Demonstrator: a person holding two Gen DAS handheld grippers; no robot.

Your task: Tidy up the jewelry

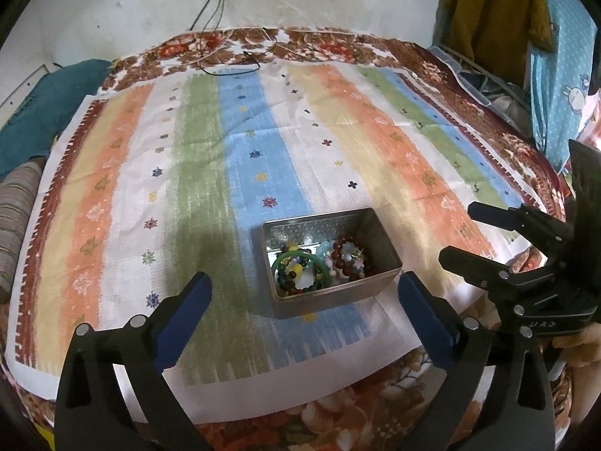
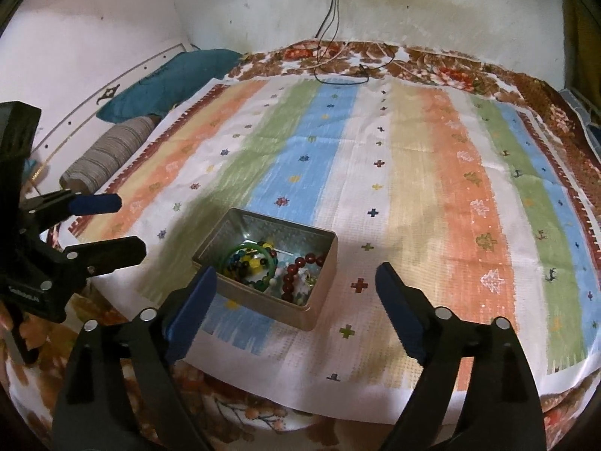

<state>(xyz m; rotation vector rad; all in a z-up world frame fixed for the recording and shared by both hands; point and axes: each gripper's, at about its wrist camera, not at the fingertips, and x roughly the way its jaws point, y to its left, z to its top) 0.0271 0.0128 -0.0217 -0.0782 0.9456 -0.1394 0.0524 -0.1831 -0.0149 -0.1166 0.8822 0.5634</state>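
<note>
left wrist view: the left gripper (image 1: 305,310) is standing at the bottom of the frame with its jaws spread wide and nothing between them. the metal tin (image 1: 379,242) is sitting just above the fingertips, centre-low, on the striped cloth (image 1: 263,143). inside it the green bangle (image 1: 291,256) and the dark red bead bracelet (image 1: 343,244) are overlapping other beads that are too tangled to separate. the right gripper (image 1: 456,233) is entering from the right edge, also gaping and empty; its body is being cut off by the frame.

right wrist view: the right gripper (image 2: 296,282) is framing the tin's (image 2: 323,282) near corner, open, holding nothing. the left gripper (image 2: 126,225) is showing at the left edge, partly cropped. the cloth (image 2: 413,158) is covering a floral blanket (image 2: 432,62); a teal pillow (image 2: 169,79) is lying at the upper left against the white wall (image 2: 112,7), where cables (image 2: 330,11) are hanging.
</note>
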